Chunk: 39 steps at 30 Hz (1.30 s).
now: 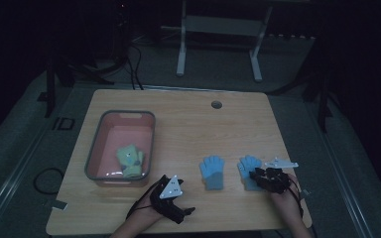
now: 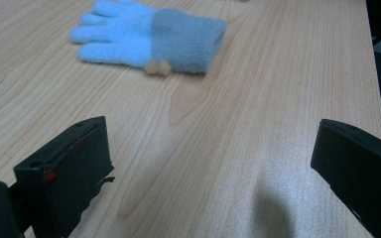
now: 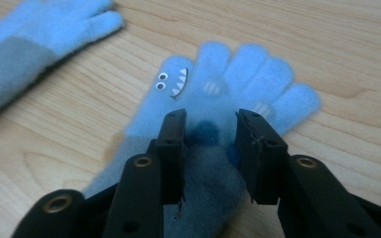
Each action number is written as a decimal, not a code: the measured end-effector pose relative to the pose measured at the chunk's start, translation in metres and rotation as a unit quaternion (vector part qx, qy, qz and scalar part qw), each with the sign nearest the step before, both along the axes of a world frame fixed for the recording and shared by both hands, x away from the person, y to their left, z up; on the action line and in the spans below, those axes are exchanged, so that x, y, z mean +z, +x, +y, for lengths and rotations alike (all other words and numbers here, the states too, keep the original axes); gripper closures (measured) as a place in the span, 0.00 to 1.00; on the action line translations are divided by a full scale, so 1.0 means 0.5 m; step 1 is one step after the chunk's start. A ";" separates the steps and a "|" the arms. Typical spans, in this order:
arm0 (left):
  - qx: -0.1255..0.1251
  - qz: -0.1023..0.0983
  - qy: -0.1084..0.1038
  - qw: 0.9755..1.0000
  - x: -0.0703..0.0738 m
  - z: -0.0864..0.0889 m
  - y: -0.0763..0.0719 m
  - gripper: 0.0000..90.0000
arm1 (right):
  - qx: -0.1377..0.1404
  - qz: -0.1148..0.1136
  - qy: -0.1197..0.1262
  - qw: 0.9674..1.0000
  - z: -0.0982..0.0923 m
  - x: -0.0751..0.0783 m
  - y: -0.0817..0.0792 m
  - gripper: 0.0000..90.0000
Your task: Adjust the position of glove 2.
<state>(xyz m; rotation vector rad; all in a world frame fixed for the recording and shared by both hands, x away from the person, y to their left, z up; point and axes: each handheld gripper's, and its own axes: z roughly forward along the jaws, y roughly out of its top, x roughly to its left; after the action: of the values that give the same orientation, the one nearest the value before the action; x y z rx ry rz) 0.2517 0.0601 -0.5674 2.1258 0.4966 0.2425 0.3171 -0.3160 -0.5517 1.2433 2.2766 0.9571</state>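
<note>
Pink bin beyond the left hand-held gripper already holds a green glove; that gripper's jaws gape, empty, over bare worktop. Two blue gloves remain out: one lies between the grippers, the other sits under the right hand-held gripper, jaws narrowed astride its palm, apparently pinching the fabric.

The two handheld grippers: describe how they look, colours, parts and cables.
Both are black, each with two blocky black jaws. The left gripper carries a pale grey three-cornered plate with dark dots on top, and thin black cables trail from it toward the table edge. The right gripper shows brass-coloured rivets on its jaw arms; a pale grey plate sits by it. No sleeves cover the forearms.
</note>
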 end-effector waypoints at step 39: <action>0.004 -0.003 0.001 1.000 0.000 0.000 0.000 0.03 | 0.027 -0.026 0.052 0.998 0.216 0.141 -0.034 0.95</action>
<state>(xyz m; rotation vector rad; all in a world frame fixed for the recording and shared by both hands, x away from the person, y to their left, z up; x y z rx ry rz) 0.2516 0.0600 -0.5673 2.1257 0.5016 0.2531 0.2999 -0.2078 -0.4810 1.1902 2.2566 1.1254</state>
